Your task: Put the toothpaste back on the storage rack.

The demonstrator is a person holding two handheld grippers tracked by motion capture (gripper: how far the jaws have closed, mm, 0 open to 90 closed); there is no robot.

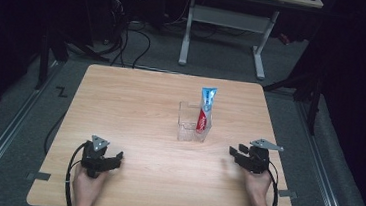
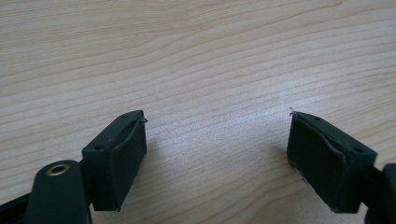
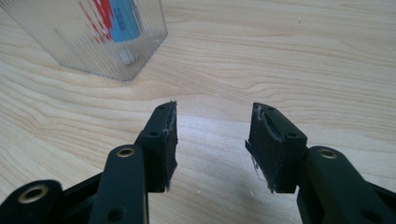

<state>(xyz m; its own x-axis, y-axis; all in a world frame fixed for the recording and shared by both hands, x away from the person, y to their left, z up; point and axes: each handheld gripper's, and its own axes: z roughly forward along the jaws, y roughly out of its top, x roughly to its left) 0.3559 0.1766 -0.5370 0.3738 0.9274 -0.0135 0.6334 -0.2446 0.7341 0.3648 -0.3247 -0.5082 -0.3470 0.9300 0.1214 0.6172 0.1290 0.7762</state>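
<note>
my right tool [image 1: 240, 153]: jaws apart, empty, angled at the toothpaste tube [image 1: 205, 111] | tube: upright in clear holder [image 1: 185, 126] mid-surface [image 1: 136, 99], leaning on its wall; easy to pinch | left tool [image 1: 116, 158]: apart, idle, resting near edge

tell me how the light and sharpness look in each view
High view: table brightly lit, room around it dark, picture soft. Left gripper view: pale sheen on the wood between the open left tongs. Right gripper view: right tongs sharp, clear container cropped at top.
</note>
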